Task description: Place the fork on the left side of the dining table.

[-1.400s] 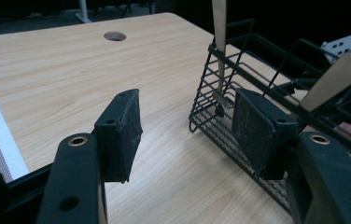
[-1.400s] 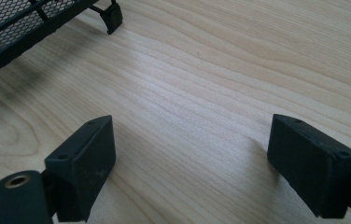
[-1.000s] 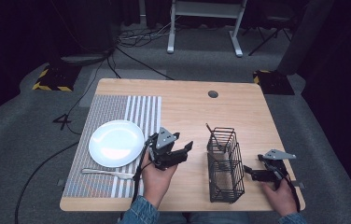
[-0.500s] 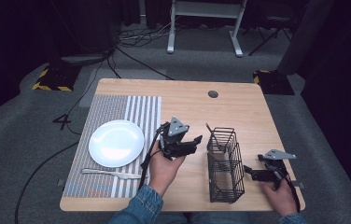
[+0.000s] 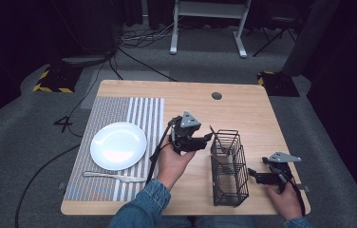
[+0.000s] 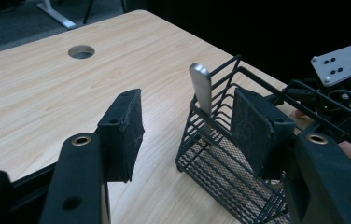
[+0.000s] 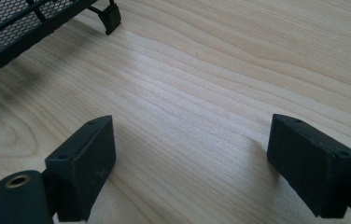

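High view: the left gripper hovers over the wooden table, just beside the far end of a black wire basket. Its jaws have just been closing a little, yet they stand well apart with nothing gripped. Left gripper view shows a flat metal handle standing upright in the near corner of the basket, between the two pads but touching neither. The right gripper rests low on the table just beside the basket's other side, jaws spread wide over bare wood. A white plate and a fork lie on a striped placemat at the left.
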Demonstrator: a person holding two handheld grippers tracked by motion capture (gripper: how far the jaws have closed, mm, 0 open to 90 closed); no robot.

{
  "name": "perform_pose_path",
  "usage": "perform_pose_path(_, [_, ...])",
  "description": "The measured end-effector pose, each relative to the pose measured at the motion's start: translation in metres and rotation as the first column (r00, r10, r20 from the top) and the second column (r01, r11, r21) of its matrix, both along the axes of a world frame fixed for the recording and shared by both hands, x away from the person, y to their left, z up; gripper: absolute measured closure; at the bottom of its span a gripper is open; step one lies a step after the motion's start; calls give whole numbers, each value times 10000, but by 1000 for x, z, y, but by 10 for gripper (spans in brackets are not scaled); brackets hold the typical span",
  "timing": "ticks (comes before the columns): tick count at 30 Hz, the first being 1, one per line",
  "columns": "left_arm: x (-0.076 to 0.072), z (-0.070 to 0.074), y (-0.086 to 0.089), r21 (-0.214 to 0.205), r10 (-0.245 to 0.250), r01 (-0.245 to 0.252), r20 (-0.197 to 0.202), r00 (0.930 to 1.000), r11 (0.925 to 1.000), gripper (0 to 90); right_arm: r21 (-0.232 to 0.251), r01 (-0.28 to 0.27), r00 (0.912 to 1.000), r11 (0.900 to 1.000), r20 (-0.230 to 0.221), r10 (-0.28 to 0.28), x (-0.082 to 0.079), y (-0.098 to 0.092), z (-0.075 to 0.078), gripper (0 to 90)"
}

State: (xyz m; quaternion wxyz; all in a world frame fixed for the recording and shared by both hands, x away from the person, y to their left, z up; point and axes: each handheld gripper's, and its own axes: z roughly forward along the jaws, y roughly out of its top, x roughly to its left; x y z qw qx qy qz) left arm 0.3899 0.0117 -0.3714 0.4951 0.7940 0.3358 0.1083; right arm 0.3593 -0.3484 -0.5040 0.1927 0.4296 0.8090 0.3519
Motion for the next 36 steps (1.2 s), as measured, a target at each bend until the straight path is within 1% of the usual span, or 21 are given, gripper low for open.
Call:
perform_pose_path(1, [0, 0, 0, 0, 0, 0, 0, 10000, 10000, 445, 0, 0, 10000, 10000, 0, 0, 0, 0, 0, 154])
perform_pose_path(3, [2, 0, -3, -130, -103, 102, -107, 9999, 9999, 458, 3, 8, 10000, 10000, 2, -8, 0, 0, 0, 154])
perform_pose_path(5, [5, 2, -6, -392, -403, 393, -245, 9989, 9985, 503, 6, 3, 10000, 10000, 8, -3, 0, 0, 0, 154])
perform_pose_path(8, [8, 2, -8, -530, -537, 519, -332, 9980, 9972, 549, 9, 13, 10000, 10000, 1, -13, 0, 0, 0, 154])
perform_pose_path(12, [12, 0, -10, -343, -509, 491, -543, 9972, 9982, 603, 10, 13, 10000, 10000, 0, -13, 0, 0, 0, 154])
perform_pose_path(14, [14, -1, -11, -211, -484, 472, -594, 9971, 9987, 633, 1, 3, 10000, 10000, 1, -3, 0, 0, 0, 154])
perform_pose_path(15, [14, -1, -11, -211, -484, 472, -594, 9971, 9987, 649, 1, 3, 10000, 10000, 1, -3, 0, 0, 0, 154])
perform_pose_path(16, [15, -2, -12, -161, -465, 455, -689, 9965, 9988, 664, 7, 10, 10000, 10000, 0, -10, 0, 0, 0, 154])
perform_pose_path(17, [15, -2, -12, -161, -465, 455, -689, 9965, 9988, 676, 7, 10, 10000, 10000, 0, -10, 0, 0, 0, 154])
perform_pose_path(18, [16, -1, -14, 17, -392, 394, -694, 9968, 9992, 697, 0, 3, 10000, 10000, 1, -3, 0, 0, 0, 154])
perform_pose_path(21, [16, 0, -15, 83, -433, 440, -699, 9966, 9990, 744, -2, 0, 10000, 10000, 4, 0, 0, 0, 0, 154])
perform_pose_path(22, [16, 0, -16, 109, -424, 433, -700, 9966, 9990, 744, -2, 2, 10000, 10000, 0, -2, 0, 0, 0, 154])
perform_pose_path(23, [16, 1, -18, 213, -382, 398, -702, 9968, 9990, 766, 4, 10, 10000, 10000, 0, -10, 0, 0, 0, 154])
perform_pose_path(28, [16, 3, -17, 124, -462, 474, -842, 9954, 9988, 778, 9, 14, 10000, 10000, 1, -14, 0, 0, 0, 154])
perform_pose_path(30, [15, 3, -18, 87, -496, 505, -832, 9953, 9987, 785, -1, 4, 10000, 10000, 1, -4, 0, 0, 0, 154])
perform_pose_path(31, [15, 3, -18, 87, -496, 505, -832, 9953, 9987, 792, -1, 4, 10000, 10000, 1, -4, 0, 0, 0, 154])
perform_pose_path(32, [13, 4, -18, 70, -504, 510, -770, 9958, 9987, 832, 6, 11, 10000, 10000, 2, -11, 0, 0, 0, 154])
perform_pose_path(33, [12, 7, -18, 1, -603, 605, -745, 9954, 9982, 840, -2, 5, 10000, 10000, 2, -5, 0, 0, 0, 154])
perform_pose_path(36, [11, 9, -19, -71, -679, 676, -795, 9945, 9977, 851, -3, 4, 10000, 10000, 2, -4, 0, 0, 0, 154])
